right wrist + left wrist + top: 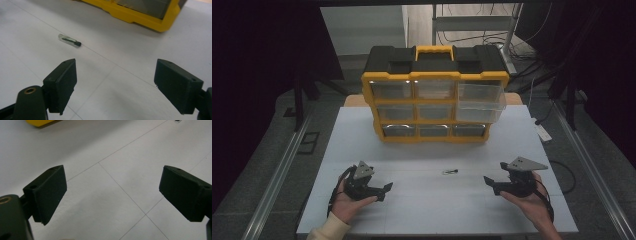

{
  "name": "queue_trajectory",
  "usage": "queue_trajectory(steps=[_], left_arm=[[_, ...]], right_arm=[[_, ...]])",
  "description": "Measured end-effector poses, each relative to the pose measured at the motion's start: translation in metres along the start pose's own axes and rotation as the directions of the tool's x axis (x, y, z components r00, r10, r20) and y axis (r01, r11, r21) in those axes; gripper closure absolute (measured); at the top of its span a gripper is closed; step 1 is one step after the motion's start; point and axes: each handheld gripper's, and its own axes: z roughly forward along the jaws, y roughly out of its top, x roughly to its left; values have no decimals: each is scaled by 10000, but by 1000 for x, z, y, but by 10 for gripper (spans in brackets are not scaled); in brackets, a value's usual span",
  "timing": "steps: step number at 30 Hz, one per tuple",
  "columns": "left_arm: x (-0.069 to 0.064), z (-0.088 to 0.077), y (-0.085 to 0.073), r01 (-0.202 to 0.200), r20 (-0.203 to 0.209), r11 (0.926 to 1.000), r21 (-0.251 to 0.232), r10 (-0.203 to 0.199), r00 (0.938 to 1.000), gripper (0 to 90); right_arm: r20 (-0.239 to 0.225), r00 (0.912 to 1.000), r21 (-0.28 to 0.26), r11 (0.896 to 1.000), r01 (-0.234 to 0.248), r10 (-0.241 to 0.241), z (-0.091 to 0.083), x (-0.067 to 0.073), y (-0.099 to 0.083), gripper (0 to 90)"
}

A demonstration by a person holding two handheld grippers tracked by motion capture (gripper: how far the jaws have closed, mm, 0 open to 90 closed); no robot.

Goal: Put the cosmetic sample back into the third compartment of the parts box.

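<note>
A yellow and black drawer organizer [435,93] stands at the back of the white table [362,145], with its top right clear drawer [480,102] pulled out. A small clear tube with a black cap [450,171] lies on the table between the hands; the right gripper view has the tube [69,40] ahead and to the left of the jaws. My left gripper [387,188] rests near the front left, open and empty [112,192]. My right gripper [488,180] rests near the front right, open and empty [115,82].
The organizer's yellow base [140,17] sits ahead of the right gripper, and a yellow corner [40,122] of it lies beyond the left gripper. Metal rails [277,175] run along both sides of the table. Cables [522,65] lie on the floor behind.
</note>
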Motion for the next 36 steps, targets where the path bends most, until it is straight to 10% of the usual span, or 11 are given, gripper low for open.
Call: queue_trajectory(steps=[21, 36], left_arm=[[0, 2, 1, -74, 111, 10000, 31, 74, 9999, 88], [-3, 3, 2, -180, 113, 9998, -28, 180, 9998, 88]], right_arm=[[-1523, 9798, 802, 9865, 1428, -1295, 32, 9, 37, 195], [-2277, 9478, 1133, 9606, 2536, -2234, 50, 23, 60, 177]])
